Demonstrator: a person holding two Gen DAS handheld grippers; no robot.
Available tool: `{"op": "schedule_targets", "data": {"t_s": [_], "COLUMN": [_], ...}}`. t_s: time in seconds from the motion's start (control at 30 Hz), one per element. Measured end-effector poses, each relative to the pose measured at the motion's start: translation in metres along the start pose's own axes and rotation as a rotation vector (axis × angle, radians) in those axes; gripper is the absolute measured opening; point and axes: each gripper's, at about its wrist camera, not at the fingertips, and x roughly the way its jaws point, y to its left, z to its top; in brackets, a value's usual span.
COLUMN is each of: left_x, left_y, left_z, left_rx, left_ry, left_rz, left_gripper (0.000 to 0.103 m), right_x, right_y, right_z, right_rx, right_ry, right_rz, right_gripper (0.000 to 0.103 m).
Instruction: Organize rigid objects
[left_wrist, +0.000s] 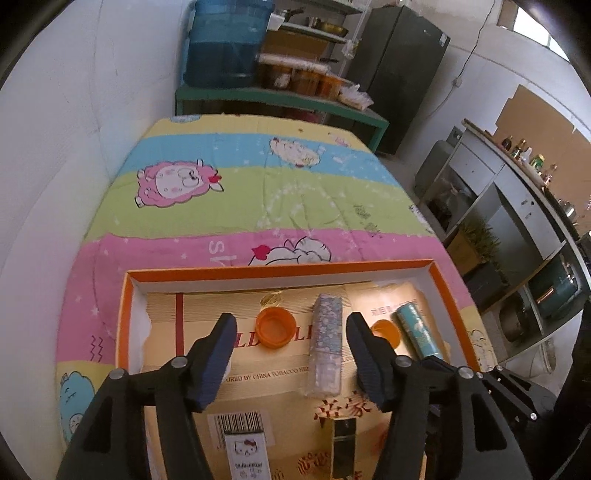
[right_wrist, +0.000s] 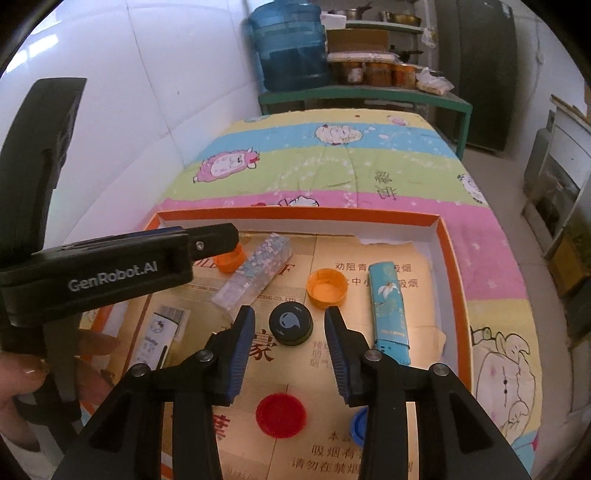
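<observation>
Right tongs (right_wrist: 290, 328) wide open around black cap (right_wrist: 291, 324), empty; left tongs (left_wrist: 291, 332) open, empty; cap may skid away.

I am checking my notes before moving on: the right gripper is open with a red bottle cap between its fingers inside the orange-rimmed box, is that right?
Not quite. The cap between the open right gripper fingers is the black cap, not red; the red cap lies nearer the camera. The right wrist view shows it. Both sit inside the orange-rimmed box.

Black tool (right_wrist: 290, 317); blue ribbed pads (right_wrist: 242, 354); silver screws; white "GenRobot.AI" lettering.
</observation>
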Motion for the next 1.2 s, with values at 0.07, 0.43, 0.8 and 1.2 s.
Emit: {"op": "schedule_targets", "data": {"t_s": [0.07,0.43,0.8,1.2], "left_x": [-0.008,-0.041,-0.084,-0.123], "left_y": [-0.001,-0.007,-0.015,-0.018], "left_z": [-0.002,-0.014,-0.038,-0.07], "left_rx": [-0.001,0.01,0.031,0.021], "left_ry": [-0.017,-0.079,-0.158,-0.209], "left_rz": [-0.003,0.009,0.05,0.091], "left_gripper": [0.065,0.066,0.066,0.066], "right_x": [-0.005,-0.034,-0.065,-0.103], "right_y": [0.001,0.008,0.014,0.031], "right_z": [-0.002,-0.012,-0.028,-0.052], "right_rx": [0.001,-0.007,0.011,0.012], "right_ry": [-0.009,-0.06,-0.126,-0.197], "right_rz": [-0.01,-0.072,-0.149,-0.2], "right_gripper": [0.04,0.059,0.059,0.059]}}
